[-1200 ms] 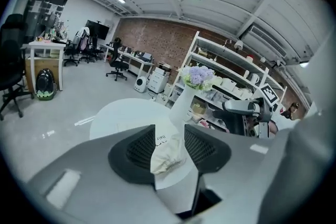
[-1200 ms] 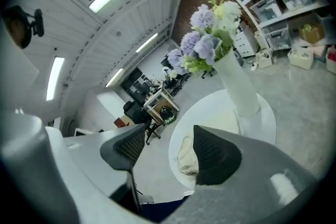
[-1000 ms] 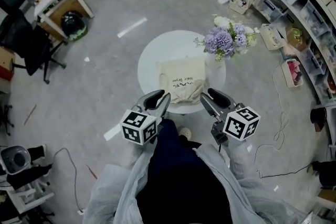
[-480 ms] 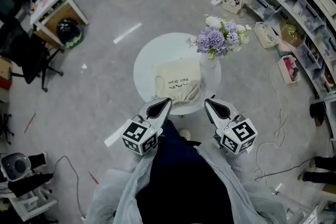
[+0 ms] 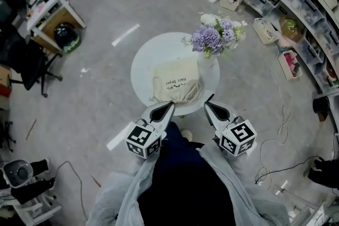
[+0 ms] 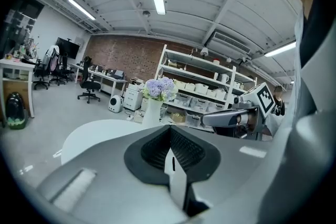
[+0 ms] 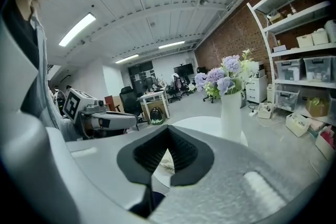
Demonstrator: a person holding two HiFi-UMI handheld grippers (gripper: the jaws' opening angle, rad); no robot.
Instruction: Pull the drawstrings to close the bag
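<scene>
Hovering near the round white table (image 5: 149, 55), our left gripper (image 5: 169, 106) and right gripper (image 5: 207, 102) show jaws pressed together, empty; we see the cream cloth drawstring bag (image 5: 177, 81) lying mid-table, beyond them.

A round white table (image 5: 159, 50) stands on the grey floor (image 5: 106, 92). A white vase of purple flowers (image 5: 213, 39) stands at its right edge. White storage shelves (image 5: 310, 13) run well to its right.
</scene>
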